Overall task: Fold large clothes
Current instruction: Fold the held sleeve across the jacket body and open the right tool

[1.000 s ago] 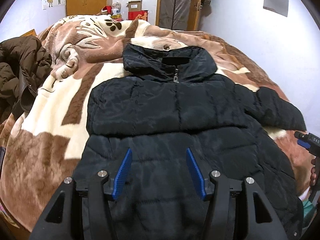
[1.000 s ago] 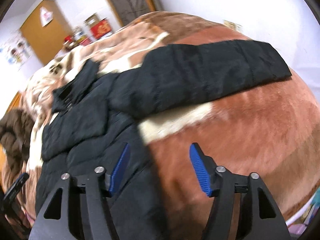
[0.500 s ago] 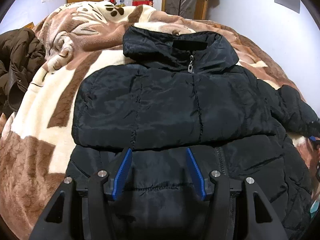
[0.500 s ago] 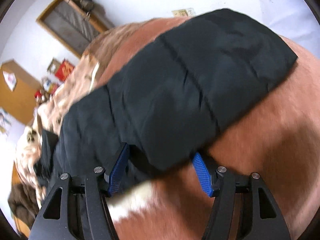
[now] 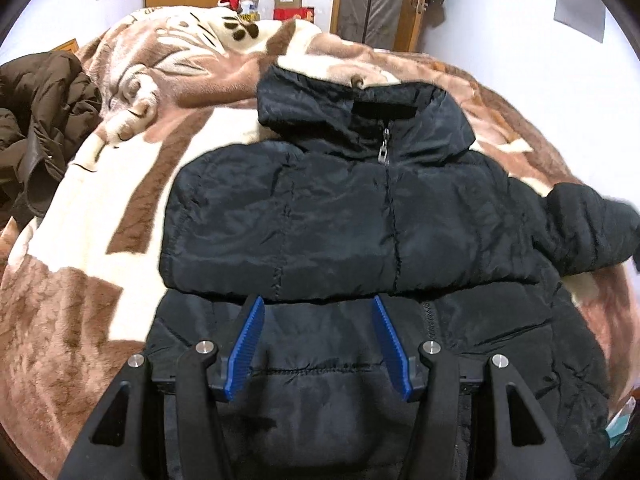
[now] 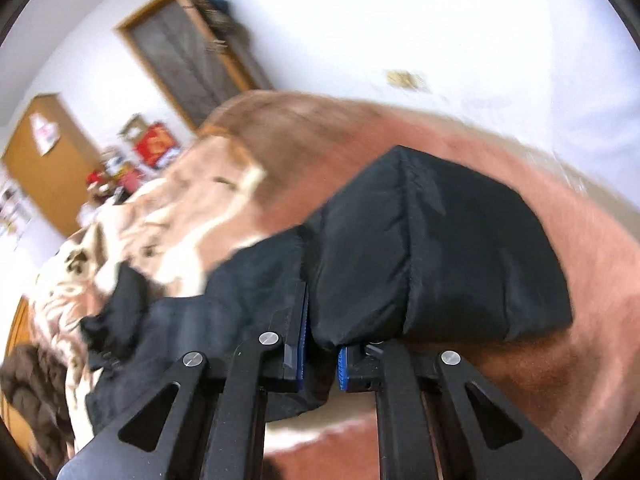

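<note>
A black puffer jacket [image 5: 328,216] lies face up on the bed, zipped, with its collar at the far end. One sleeve is folded across its chest. My left gripper [image 5: 318,344] is open and empty, hovering over the jacket's lower front. The other sleeve [image 5: 588,232] sticks out to the right. My right gripper [image 6: 322,344] is shut on that sleeve [image 6: 440,260] near its cuff, and the sleeve is lifted off the blanket.
A brown and cream fleece blanket [image 5: 100,240] covers the bed. A dark brown coat [image 5: 40,120] is heaped at the left edge. Wooden wardrobe, door and boxes stand behind the bed. A white wall runs along the right side.
My right gripper moved onto the right sleeve, closed on it and raised it. My left gripper moved forward over the jacket, staying open.
</note>
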The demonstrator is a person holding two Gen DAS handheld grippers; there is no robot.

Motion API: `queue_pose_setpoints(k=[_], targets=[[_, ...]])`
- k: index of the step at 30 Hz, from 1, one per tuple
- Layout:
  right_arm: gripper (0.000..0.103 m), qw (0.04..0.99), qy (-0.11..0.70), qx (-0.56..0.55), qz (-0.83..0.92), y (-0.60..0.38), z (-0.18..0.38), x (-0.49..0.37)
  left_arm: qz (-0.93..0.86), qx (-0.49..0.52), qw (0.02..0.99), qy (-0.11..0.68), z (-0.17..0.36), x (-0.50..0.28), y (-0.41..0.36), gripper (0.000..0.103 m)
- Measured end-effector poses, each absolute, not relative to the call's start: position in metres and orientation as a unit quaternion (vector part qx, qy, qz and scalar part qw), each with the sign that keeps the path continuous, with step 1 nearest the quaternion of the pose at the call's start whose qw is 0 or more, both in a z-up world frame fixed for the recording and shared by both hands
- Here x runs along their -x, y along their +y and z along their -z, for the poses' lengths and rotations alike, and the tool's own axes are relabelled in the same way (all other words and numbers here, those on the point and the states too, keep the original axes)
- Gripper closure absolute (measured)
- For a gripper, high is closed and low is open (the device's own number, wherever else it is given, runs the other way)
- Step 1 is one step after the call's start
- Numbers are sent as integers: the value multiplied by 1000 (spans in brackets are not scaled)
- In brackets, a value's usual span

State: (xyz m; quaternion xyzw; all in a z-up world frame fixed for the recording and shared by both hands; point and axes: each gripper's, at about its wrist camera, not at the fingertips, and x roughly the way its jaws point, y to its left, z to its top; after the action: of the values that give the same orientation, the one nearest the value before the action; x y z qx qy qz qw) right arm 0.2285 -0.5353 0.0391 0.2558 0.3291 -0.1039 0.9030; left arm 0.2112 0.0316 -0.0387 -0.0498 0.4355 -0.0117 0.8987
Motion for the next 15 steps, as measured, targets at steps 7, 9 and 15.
queue_pose_setpoints(k=[7, 9, 15], targets=[[92, 931, 325, -163, -25, -418, -98, -236, 9, 75, 908, 411, 17, -193, 48, 45], [91, 929, 339, -140, -56, -384, -91, -245, 6, 81, 909, 409, 16, -188, 56, 45], [78, 907, 395, -88, -119, -299, -33, -276, -12, 98, 905, 414, 25, -182, 82, 45]])
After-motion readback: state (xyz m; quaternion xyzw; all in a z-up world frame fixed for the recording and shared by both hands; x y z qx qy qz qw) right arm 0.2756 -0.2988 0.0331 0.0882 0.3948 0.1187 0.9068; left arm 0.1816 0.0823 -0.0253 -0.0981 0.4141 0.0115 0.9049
